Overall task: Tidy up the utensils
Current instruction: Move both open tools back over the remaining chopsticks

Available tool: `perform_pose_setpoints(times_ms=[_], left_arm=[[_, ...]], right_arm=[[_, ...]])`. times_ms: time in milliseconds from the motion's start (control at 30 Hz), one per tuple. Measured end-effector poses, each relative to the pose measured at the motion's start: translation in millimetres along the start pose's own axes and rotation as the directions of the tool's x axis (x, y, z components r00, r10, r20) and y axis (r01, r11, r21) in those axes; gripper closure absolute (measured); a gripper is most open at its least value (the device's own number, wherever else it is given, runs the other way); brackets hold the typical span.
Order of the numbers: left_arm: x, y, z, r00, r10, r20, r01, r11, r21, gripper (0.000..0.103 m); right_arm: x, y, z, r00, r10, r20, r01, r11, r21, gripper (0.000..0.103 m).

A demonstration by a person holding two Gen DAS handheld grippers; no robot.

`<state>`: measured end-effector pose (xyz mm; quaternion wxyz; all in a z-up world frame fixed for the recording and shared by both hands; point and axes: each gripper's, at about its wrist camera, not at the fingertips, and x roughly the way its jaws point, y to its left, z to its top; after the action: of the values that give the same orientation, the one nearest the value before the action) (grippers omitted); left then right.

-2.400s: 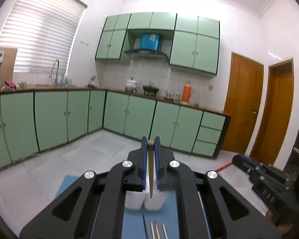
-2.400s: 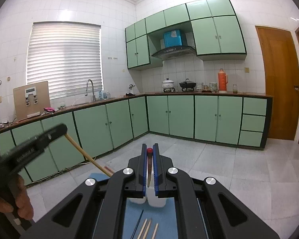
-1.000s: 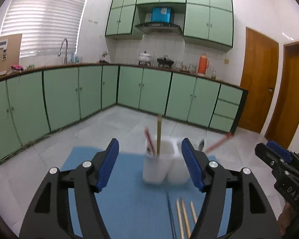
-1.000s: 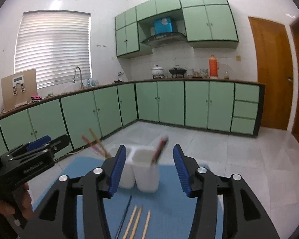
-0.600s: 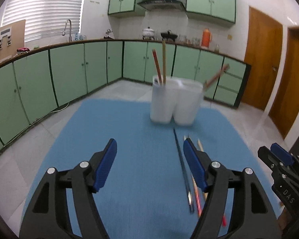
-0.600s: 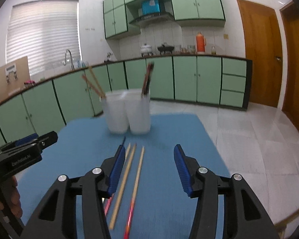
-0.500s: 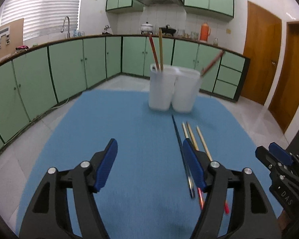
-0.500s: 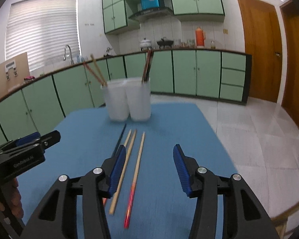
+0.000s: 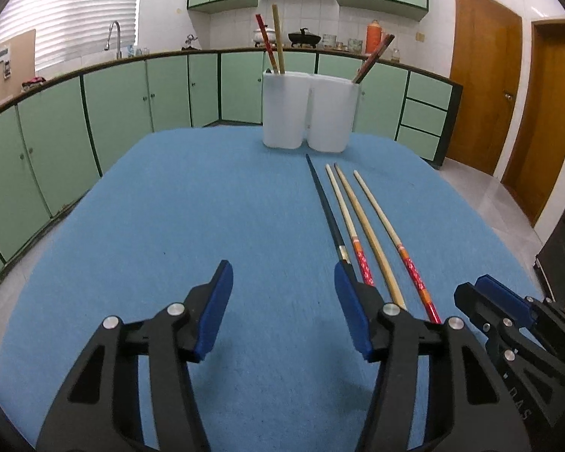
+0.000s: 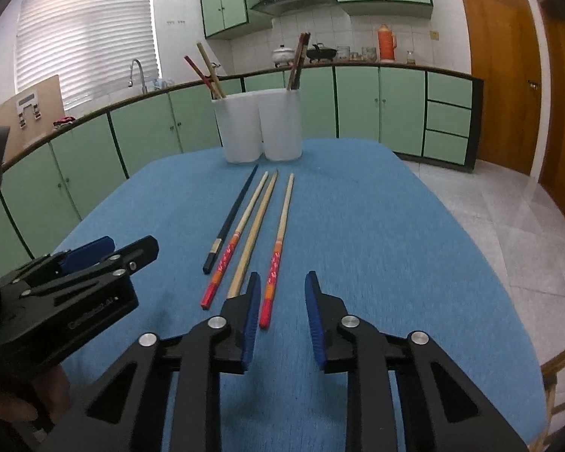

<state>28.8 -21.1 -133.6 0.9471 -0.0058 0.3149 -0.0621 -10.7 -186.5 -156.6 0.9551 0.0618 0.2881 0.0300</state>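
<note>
Several chopsticks lie side by side on the blue mat (image 9: 192, 203): a black one (image 9: 326, 207), a red-ended one (image 9: 344, 213), a plain bamboo one (image 9: 367, 226) and another red-ended one (image 10: 280, 237). The white twin-cup holder (image 9: 309, 113) at the far edge holds upright chopsticks in both cups. My left gripper (image 9: 281, 275) hovers low over the mat, jaws closing with nothing between them; its right finger covers the black chopstick's near end. My right gripper (image 10: 282, 286) is closing too, and the rightmost chopstick's red end lies between its jaws, untouched by the pads.
The mat's rounded edges (image 10: 489, 263) drop off to a tiled floor on all sides. Green cabinets ring the room behind the holder. A wooden chair back (image 10: 561, 373) shows at the lower right. The other gripper (image 10: 94, 263) sits close on the left.
Both grippers let their chopsticks go into the holder, opened, then drew back and sank low over the mat. The right jaws have narrowed; the left only slightly.
</note>
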Motion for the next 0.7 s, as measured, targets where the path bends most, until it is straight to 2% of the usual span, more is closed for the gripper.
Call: perform_pose_setpoints(times_ms=[433, 700], left_arm=[[10, -2, -8, 0.999, -0.025, -0.038, 0.023, 0.999, -0.041, 0.054], [12, -2, -7, 0.998, -0.023, -0.054, 0.02, 0.999, -0.051, 0.055]], right_arm=[[9, 9, -8, 0.999, 0.015, -0.037, -0.016, 0.999, -0.033, 0.082], [17, 7, -15, 0.996, 0.003, -0.088, -0.006, 0.999, -0.042, 0.089]])
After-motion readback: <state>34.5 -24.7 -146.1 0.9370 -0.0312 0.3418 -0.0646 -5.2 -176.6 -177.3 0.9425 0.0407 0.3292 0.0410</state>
